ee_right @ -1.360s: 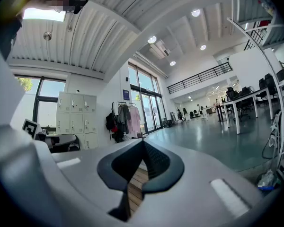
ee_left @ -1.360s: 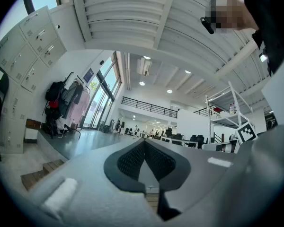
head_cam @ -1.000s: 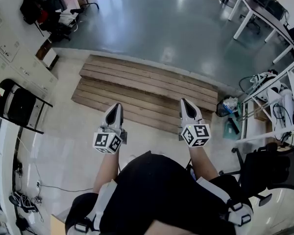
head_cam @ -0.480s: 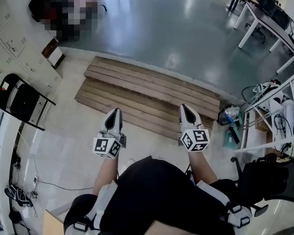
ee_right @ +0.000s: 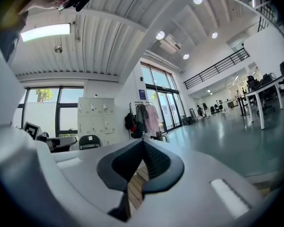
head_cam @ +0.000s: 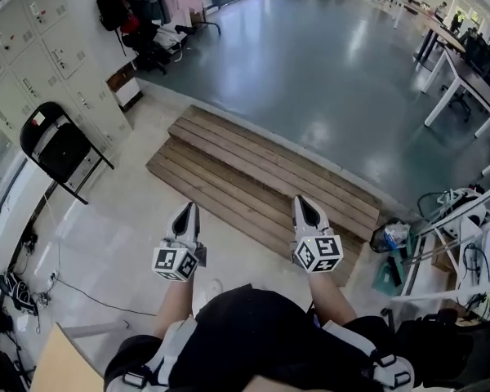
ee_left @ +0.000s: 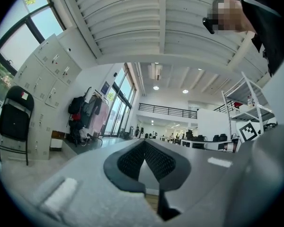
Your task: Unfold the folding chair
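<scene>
Two hand-held grippers are in play, one in each of the person's hands. The left hand-held gripper (head_cam: 187,208) has its jaws together with nothing between them; its own view shows the dark pads (ee_left: 132,161) meeting at the tip. The right hand-held gripper (head_cam: 305,203) is the same, with its jaws closed against each other and empty, as the right gripper view (ee_right: 143,144) shows. Neither touches anything. Both are held roughly level and side by side over the near edge of the wooden platform (head_cam: 253,170), pointing across it.

One wooden platform lies on the floor, built of long planks in two low steps. One folding chair (head_cam: 61,148) is in sight, with a black seat and back on a dark frame. In the head view it stands to the left of the platform, well apart from it, looking folded flat and leaning against the lockers (head_cam: 33,64). The left gripper view also catches the chair (ee_left: 14,122) at its far left, and the right gripper view shows it small (ee_right: 89,142) in front of the lockers. One clothes rack (head_cam: 147,11) with hanging garments and bags stands beyond the platform's far left corner. White desks (head_cam: 465,72) stand past the platform's right end.
</scene>
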{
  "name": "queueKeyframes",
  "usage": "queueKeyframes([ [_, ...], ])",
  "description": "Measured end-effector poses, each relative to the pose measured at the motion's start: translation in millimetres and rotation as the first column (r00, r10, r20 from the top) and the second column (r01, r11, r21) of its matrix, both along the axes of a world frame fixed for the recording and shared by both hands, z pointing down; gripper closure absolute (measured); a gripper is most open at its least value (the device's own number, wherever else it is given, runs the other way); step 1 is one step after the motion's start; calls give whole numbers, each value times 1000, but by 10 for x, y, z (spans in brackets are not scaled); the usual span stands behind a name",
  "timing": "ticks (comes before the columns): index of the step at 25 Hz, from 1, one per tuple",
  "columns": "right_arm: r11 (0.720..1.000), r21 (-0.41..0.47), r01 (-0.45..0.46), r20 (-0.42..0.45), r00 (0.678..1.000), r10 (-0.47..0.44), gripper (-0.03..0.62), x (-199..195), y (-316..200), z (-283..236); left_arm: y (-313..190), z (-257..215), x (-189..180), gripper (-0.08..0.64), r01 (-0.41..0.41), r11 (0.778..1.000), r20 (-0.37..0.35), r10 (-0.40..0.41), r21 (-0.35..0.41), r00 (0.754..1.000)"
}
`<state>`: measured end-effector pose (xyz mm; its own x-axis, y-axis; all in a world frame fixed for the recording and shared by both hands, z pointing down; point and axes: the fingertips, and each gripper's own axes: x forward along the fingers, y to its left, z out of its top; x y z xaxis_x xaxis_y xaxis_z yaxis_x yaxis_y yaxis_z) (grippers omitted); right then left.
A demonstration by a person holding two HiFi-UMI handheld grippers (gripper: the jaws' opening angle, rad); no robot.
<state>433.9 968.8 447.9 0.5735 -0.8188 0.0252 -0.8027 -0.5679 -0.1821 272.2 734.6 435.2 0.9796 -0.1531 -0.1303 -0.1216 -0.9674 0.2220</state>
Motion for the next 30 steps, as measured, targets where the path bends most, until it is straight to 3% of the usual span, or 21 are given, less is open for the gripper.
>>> queueKeyframes([
  [4,996,5,87,9,996,-87,589,-98,-184,72,-26,23,-226,558,54,998,30,-55,16,998],
  [14,968,2,252,-16,967,-252,589,-450,-1057,-101,-603,-78,-958,560,236,972,11,-236,14,972],
  [22,927,-26,375,-30,926,-375,589,-898,-1941,-153,-1216,-45,-1703,560,396,918,54,-397,37,916],
  [30,878,-38,477,-43,877,-478,589,-1406,-2734,-214,-1698,-74,-2392,560,495,868,31,-496,23,868],
])
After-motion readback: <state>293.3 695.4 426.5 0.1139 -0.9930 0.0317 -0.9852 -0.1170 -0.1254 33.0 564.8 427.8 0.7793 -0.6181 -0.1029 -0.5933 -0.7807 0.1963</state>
